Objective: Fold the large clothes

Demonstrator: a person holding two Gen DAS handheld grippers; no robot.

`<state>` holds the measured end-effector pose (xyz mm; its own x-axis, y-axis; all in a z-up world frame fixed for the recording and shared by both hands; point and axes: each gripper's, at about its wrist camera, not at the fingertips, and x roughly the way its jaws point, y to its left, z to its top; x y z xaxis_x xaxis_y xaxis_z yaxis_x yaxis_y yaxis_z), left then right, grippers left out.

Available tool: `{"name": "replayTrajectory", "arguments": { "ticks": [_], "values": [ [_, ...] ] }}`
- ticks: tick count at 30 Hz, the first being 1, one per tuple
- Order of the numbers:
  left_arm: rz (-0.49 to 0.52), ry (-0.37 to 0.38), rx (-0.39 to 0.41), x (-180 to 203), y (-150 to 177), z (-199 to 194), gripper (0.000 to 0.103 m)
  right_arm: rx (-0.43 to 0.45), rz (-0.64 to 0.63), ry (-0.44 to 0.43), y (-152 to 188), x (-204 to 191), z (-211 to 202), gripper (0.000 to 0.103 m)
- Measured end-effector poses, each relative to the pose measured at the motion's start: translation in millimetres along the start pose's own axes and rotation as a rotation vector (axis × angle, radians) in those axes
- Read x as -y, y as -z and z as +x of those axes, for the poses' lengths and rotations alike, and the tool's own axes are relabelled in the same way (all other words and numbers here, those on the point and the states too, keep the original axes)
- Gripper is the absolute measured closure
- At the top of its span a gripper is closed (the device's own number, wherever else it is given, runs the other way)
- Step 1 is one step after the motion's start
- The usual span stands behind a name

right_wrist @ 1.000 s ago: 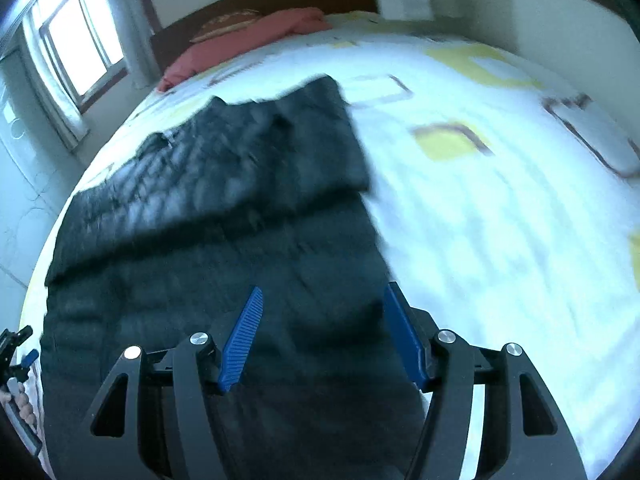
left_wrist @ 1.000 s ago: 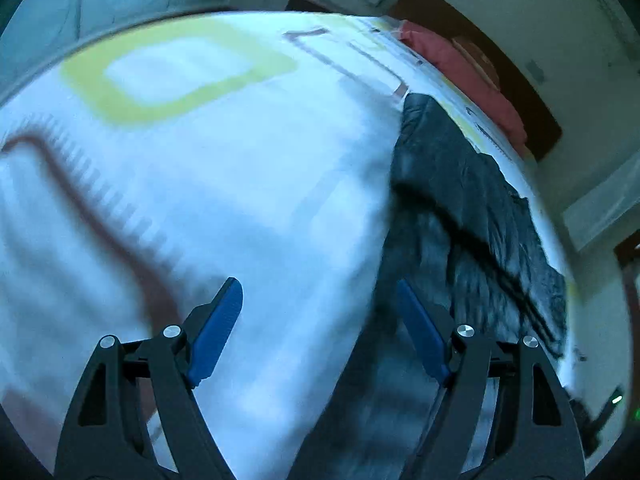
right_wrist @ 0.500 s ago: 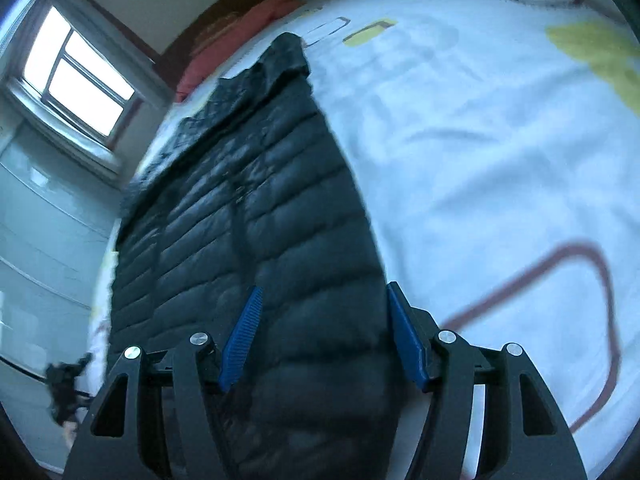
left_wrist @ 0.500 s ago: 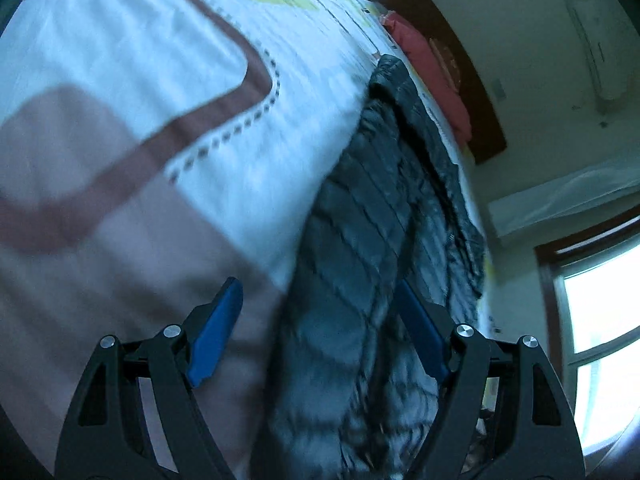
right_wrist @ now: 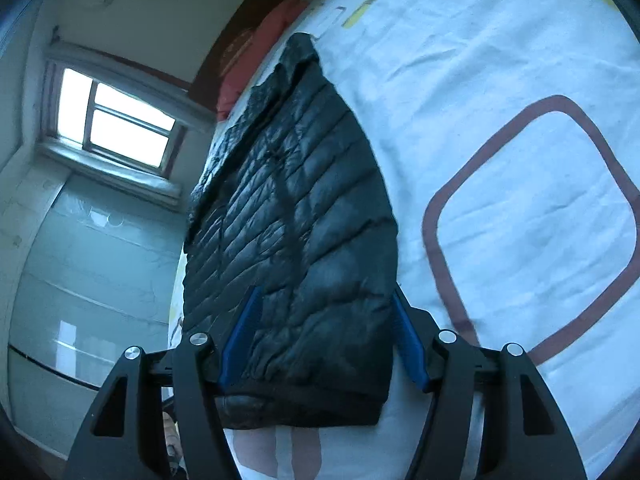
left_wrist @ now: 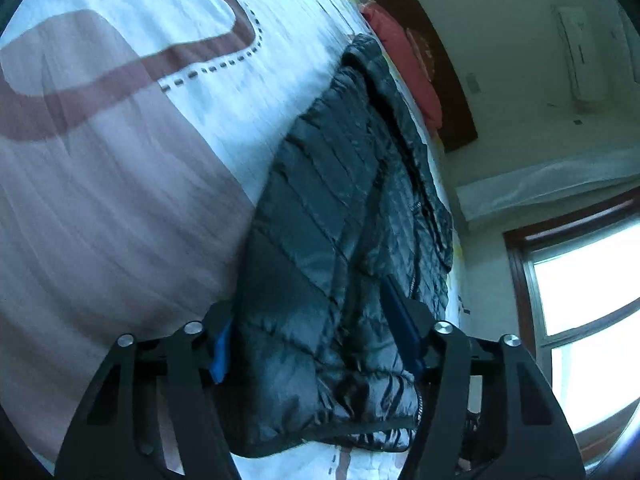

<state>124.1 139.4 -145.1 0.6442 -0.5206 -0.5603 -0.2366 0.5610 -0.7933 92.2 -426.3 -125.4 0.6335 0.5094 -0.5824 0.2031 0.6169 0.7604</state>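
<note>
A black quilted puffer jacket lies lengthwise on the white patterned bed sheet; it also shows in the right wrist view. My left gripper is open, its blue pads on either side of the jacket's near hem corner, down at the fabric. My right gripper is open too, its blue pads straddling the other near hem corner. The jacket's hem edge runs just in front of both grippers. The far collar end points toward the headboard.
A red pillow lies against the dark wooden headboard at the far end. The white sheet with brown and yellow loop patterns spreads beside the jacket. A bright window and wall stand beyond the bed edge.
Both grippers have dropped low and moved forward onto the jacket's near hem, so the fabric now lies between their open pads. The jacket itself has not moved.
</note>
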Motion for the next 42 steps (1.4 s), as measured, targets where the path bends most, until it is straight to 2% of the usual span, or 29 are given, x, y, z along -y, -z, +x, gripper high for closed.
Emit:
{"name": "replayTrajectory", "arguments": {
  "ticks": [3, 4, 8, 10, 13, 15, 17, 20, 26, 31, 38, 42],
  "values": [
    [0.01, -0.011, 0.006, -0.7, 2.1, 2.6, 0.054, -0.016, 0.007, -0.013, -0.5, -2.5, 9.0, 0.055],
    [0.006, -0.013, 0.005, -2.2, 2.1, 3.5, 0.054, -0.026, -0.004, -0.004, -0.7, -5.0, 15.1, 0.062],
    [0.052, -0.057, -0.003, 0.7, 4.4, 7.5, 0.055, -0.032, -0.048, 0.021, -0.7, -14.8, 32.1, 0.071],
    [0.086, -0.069, -0.008, 4.2, 6.3, 8.0, 0.055, -0.021, -0.042, 0.021, -1.2, -15.9, 33.0, 0.079],
    [0.048, -0.048, -0.004, 0.0, 6.1, 5.6, 0.083, 0.004, -0.049, -0.001, -1.3, -19.4, 27.9, 0.085],
    [0.013, -0.007, 0.01, -2.7, 3.7, 1.2, 0.088, 0.019, -0.057, -0.017, -2.0, -22.4, 24.4, 0.086],
    [0.007, 0.021, 0.024, 0.4, 0.9, -4.9, 0.091, 0.067, -0.098, -0.074, -6.2, -38.1, 12.4, 0.087],
    [0.011, 0.098, 0.054, 18.2, -7.0, -18.9, 0.093, 0.106, -0.133, -0.121, -10.8, -55.5, 3.6, 0.088],
    [0.088, 0.222, 0.119, 67.3, -14.8, -56.5, 0.095, 0.17, -0.161, -0.194, -16.9, -82.8, -15.1, 0.088],
    [0.141, 0.299, 0.179, 95.0, -13.8, -98.4, 0.095, 0.242, -0.187, -0.28, -20.8, -103.0, -56.6, 0.089],
    [0.254, 0.393, 0.28, 139.8, -0.1, -163.2, 0.095, 0.331, -0.266, -0.383, -19.7, -140.4, -113.0, 0.089],
    [0.293, 0.39, 0.307, 154.2, -0.3, -178.8, 0.095, 0.34, -0.302, -0.398, -24.1, -154.9, -123.5, 0.089]
  ]
}}
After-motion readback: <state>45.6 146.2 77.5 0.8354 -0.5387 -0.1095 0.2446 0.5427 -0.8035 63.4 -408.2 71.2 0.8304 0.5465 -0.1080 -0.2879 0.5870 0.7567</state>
